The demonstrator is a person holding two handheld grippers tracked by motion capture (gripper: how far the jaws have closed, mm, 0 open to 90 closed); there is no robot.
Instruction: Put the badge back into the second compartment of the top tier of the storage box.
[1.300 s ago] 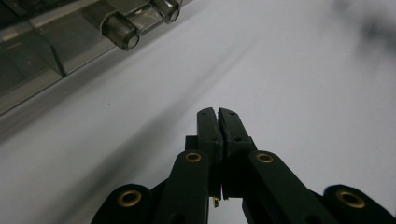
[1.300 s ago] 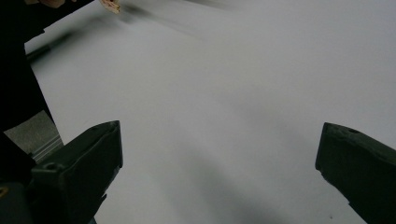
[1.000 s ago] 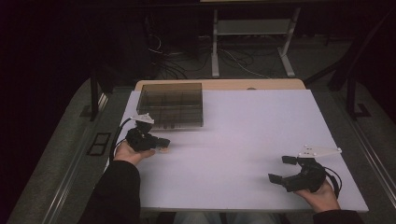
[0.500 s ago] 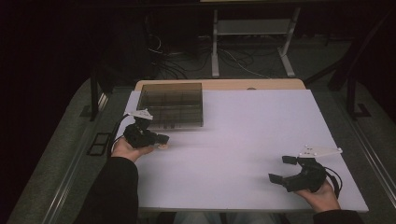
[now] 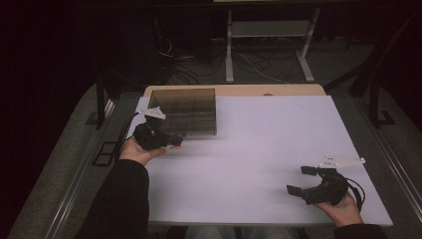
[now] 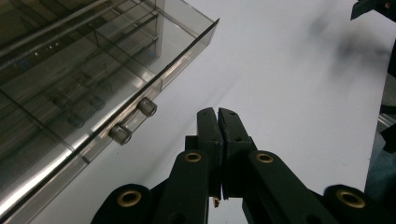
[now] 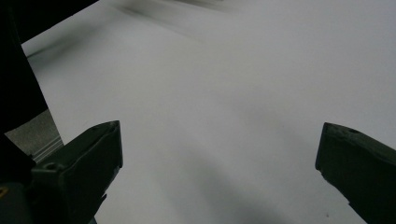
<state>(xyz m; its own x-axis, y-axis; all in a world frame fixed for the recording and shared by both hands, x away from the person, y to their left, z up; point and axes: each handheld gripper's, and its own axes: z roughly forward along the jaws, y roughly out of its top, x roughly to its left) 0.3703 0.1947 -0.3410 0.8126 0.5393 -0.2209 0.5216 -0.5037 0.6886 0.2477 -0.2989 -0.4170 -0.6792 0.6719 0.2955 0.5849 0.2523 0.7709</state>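
The white table (image 5: 259,149) carried a smoky transparent compartment box (image 5: 186,110) at its far left corner, lid down. In the left gripper view two small clear knobs (image 6: 133,121) projected from the box's front edge. The left gripper (image 6: 218,122) was held just beside that front edge, jaws pressed together with nothing between them. The right gripper (image 5: 301,180) sat low over the near right corner, well apart from the box, jaws spread wide and empty.
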